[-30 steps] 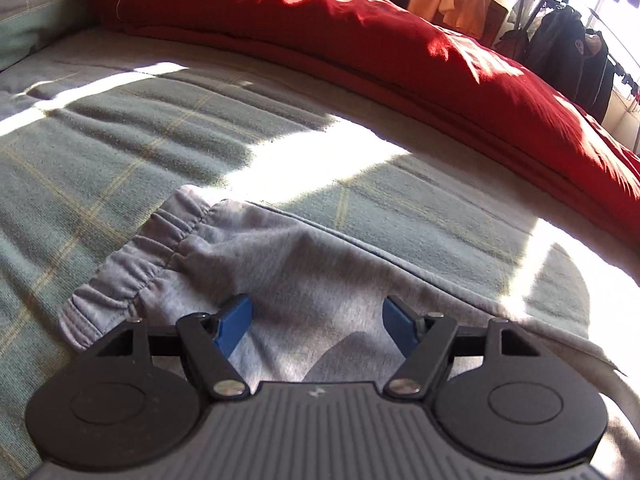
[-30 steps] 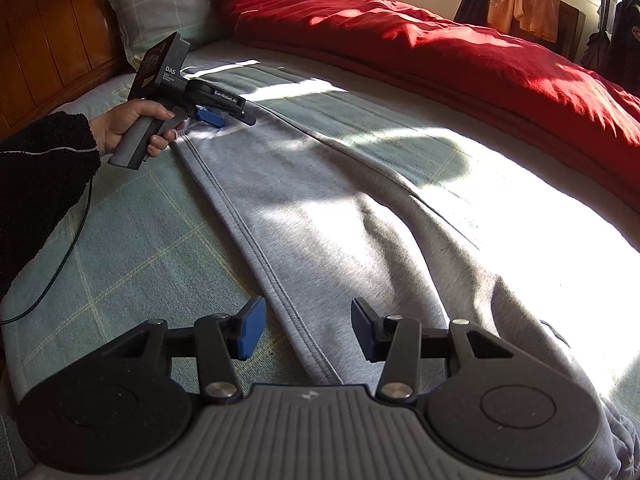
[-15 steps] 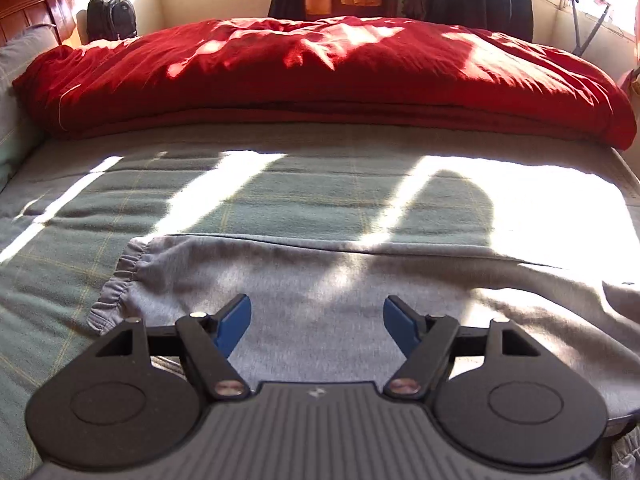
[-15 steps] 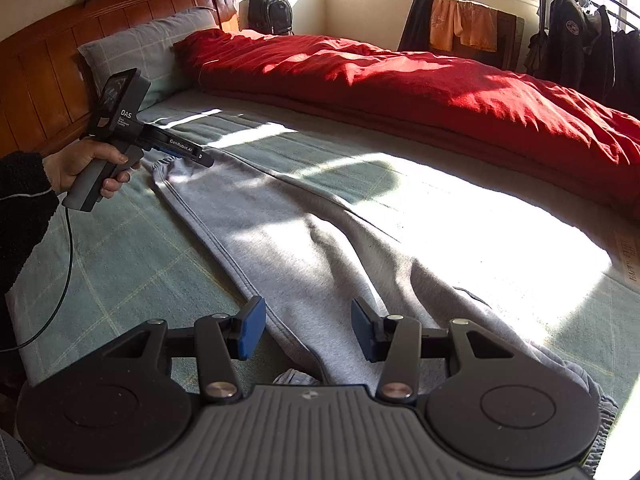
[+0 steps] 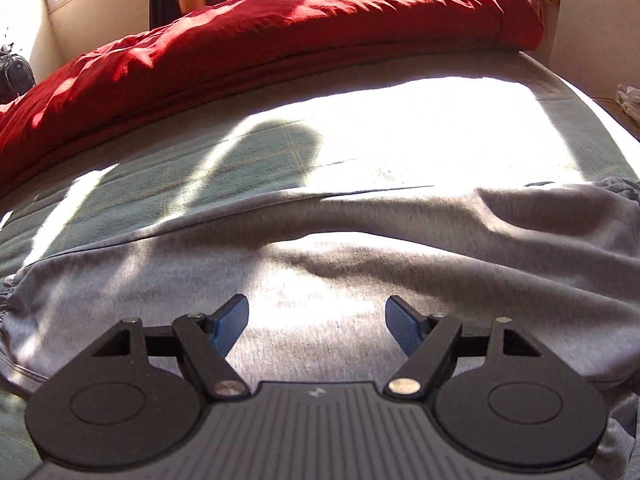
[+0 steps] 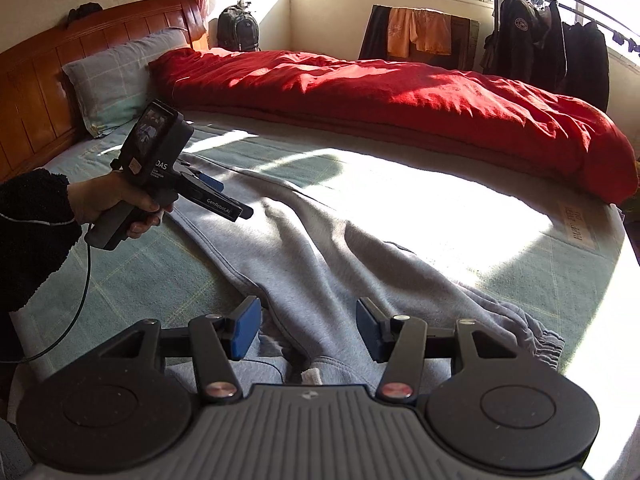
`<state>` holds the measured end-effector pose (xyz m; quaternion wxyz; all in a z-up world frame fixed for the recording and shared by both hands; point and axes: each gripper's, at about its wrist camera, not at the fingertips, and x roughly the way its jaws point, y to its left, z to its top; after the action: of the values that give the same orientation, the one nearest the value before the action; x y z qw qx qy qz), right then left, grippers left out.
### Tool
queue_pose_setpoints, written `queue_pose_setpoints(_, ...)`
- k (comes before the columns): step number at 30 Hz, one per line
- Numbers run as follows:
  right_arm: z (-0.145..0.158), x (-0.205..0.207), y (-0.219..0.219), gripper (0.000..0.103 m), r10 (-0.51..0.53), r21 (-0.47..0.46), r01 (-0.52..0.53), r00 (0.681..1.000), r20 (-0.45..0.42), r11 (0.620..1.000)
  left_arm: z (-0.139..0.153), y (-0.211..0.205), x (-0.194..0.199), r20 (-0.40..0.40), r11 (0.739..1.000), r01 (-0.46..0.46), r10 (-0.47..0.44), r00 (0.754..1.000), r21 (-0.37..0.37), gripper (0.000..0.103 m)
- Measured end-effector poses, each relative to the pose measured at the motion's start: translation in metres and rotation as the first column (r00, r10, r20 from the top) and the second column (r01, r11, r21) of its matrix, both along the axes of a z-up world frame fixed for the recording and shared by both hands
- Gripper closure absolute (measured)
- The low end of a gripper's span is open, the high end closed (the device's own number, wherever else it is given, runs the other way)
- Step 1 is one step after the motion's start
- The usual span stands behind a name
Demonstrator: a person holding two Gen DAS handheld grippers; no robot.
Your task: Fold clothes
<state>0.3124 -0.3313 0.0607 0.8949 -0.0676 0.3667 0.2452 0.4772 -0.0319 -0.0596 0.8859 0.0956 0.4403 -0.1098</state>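
Observation:
Grey sweatpants (image 6: 320, 256) lie stretched along the green checked bedsheet (image 6: 132, 280), one elastic cuff (image 6: 540, 340) at the near right. In the left wrist view the same grey sweatpants (image 5: 320, 264) fill the foreground, with a gathered hem (image 5: 10, 292) at the far left. My left gripper (image 5: 316, 320) hovers open just above the grey cloth, nothing between its blue pads. The right wrist view shows that left gripper (image 6: 224, 196), held by a hand, above the pants' far end. My right gripper (image 6: 308, 328) is open over the near end of the pants.
A red duvet (image 6: 400, 96) lies bunched along the far side of the bed. A pillow (image 6: 112, 80) leans on the wooden headboard (image 6: 48, 80). Dark jackets (image 6: 552, 52) hang by the window, a backpack (image 6: 238, 28) sits in the corner. A cable (image 6: 80, 292) trails from the left gripper.
My left gripper has swung right along the pants, from the gathered hem toward their middle. My right gripper has pulled back toward the near end. Both stay open.

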Motion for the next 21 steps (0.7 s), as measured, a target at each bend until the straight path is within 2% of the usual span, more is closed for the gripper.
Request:
queue_pose_setpoints(4, -0.013, 0.008, -0.017, 0.046, -0.017, 0.008, 0.018, 1.0, -0.022, 1.0, -0.029, -0.004, -0.003, -0.06, 1.0, -0.005, 0.005, 0.998, 0.01, 0.027)
queue_pose_setpoints(8, -0.025, 0.021, -0.036, 0.046, -0.034, 0.007, 0.034, 0.998, -0.047, 0.999, -0.038, 0.019, -0.024, -0.059, 0.995, -0.038, 0.032, 0.998, -0.091, 0.021)
queue_pose_setpoints(13, -0.041, 0.047, -0.061, 0.046, -0.058, -0.015, 0.057, 0.995, -0.076, 0.998, -0.027, 0.017, -0.048, -0.056, 0.999, -0.015, 0.012, 0.998, -0.052, 0.021)
queue_pose_setpoints(15, -0.046, 0.061, -0.069, 0.046, -0.067, -0.027, 0.065, 0.994, -0.082, 0.997, -0.017, 0.01, -0.053, -0.041, 0.998, -0.01, 0.008, 0.999, -0.06, 0.022)
queue_pose_setpoints(19, -0.057, 0.085, -0.088, 0.046, -0.097, 0.042, 0.103, 0.989, -0.111, 0.994, 0.001, -0.012, -0.067, -0.006, 0.991, 0.043, -0.044, 0.999, -0.127, 0.022)
queue_pose_setpoints(21, -0.064, 0.083, -0.091, 0.046, -0.093, 0.064, 0.101, 0.988, -0.122, 0.993, 0.009, -0.023, -0.076, 0.009, 0.984, 0.087, -0.087, 0.996, -0.154, 0.022)
